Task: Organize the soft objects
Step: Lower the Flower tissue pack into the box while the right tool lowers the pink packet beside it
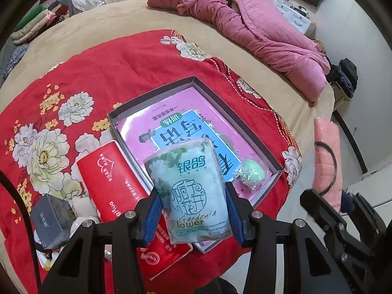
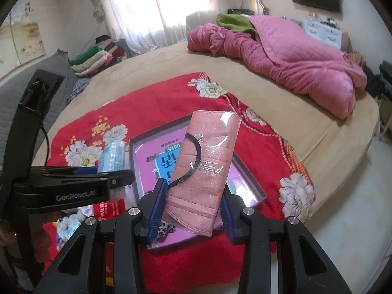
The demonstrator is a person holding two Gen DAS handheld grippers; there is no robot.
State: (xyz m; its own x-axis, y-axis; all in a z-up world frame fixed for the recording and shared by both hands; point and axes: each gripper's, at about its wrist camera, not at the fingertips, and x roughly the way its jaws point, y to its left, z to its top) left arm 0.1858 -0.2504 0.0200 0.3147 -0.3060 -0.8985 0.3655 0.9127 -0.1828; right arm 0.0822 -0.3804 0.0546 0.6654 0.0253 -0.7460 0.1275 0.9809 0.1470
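Note:
My left gripper (image 1: 193, 210) is shut on a pale green tissue pack (image 1: 193, 191) printed "Gardenia Flower", held above the near edge of a shallow grey box (image 1: 152, 93). The box holds a pink and blue book (image 1: 186, 132) and a small green wrapped ball (image 1: 251, 171). My right gripper (image 2: 192, 208) is shut on a pink face-mask pack (image 2: 203, 166) in clear plastic with a black ear loop, held above the same box (image 2: 132, 152). The left gripper and tissue pack also show at the left of the right wrist view (image 2: 112, 156). The mask pack shows at the right of the left wrist view (image 1: 327, 156).
The box lies on a red flowered blanket (image 1: 110, 73) on a tan bed (image 1: 110, 22). A red tissue pack (image 1: 115, 181) and a dark small box (image 1: 51, 218) lie left of the box. A pink quilt (image 1: 257, 29) lies at the far side. Folded clothes (image 2: 98, 56) are stacked far left.

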